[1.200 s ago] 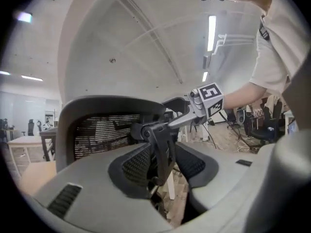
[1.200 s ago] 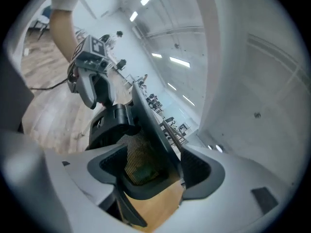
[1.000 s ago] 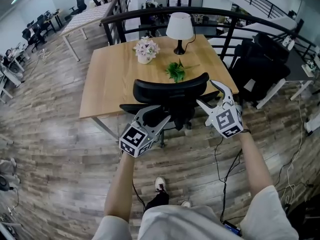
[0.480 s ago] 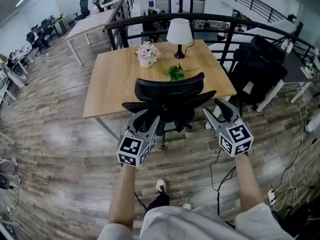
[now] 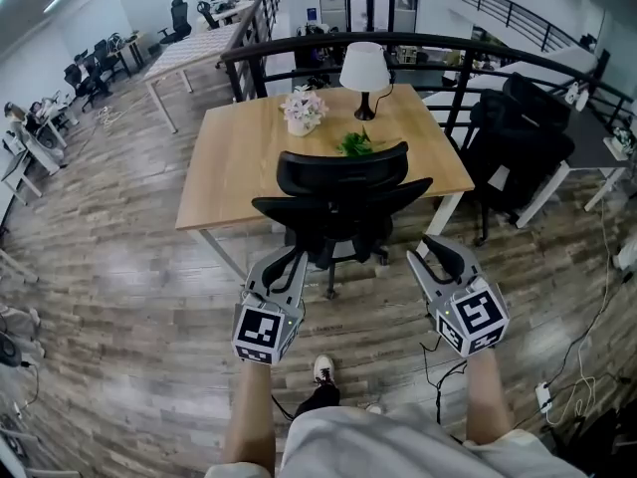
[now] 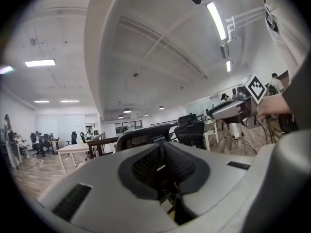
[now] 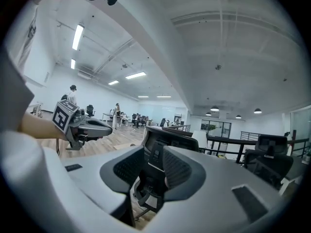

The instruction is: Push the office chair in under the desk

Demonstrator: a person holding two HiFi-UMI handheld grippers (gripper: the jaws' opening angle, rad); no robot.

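The black office chair (image 5: pixel 343 182) stands at the near edge of the wooden desk (image 5: pixel 234 157), its backrest overlapping the desk front. Both grippers hang short of it, touching nothing. My left gripper (image 5: pixel 287 259) sits below the chair's left side. Its jaws have just been closing and now meet with nothing between them (image 6: pixel 163 147). My right gripper (image 5: pixel 435 250) is off the chair's right side. Its jaws have also been closing but still leave a gap, through which the chair's back (image 7: pixel 167 137) shows. They hold nothing.
On the desk stand a white lamp (image 5: pixel 364 68), a flower pot (image 5: pixel 304 108) and a green sprig (image 5: pixel 355 144). A black railing (image 5: pixel 398 40) runs behind it. Another black chair (image 5: pixel 523 137) stands to the right. Cables (image 5: pixel 577 361) trail on the wooden floor. My shoe (image 5: pixel 322 368) is below.
Both grippers have drawn back from the chair's sides toward me. The left jaws closed together and the right jaws narrowed. The chair now stands free of both.
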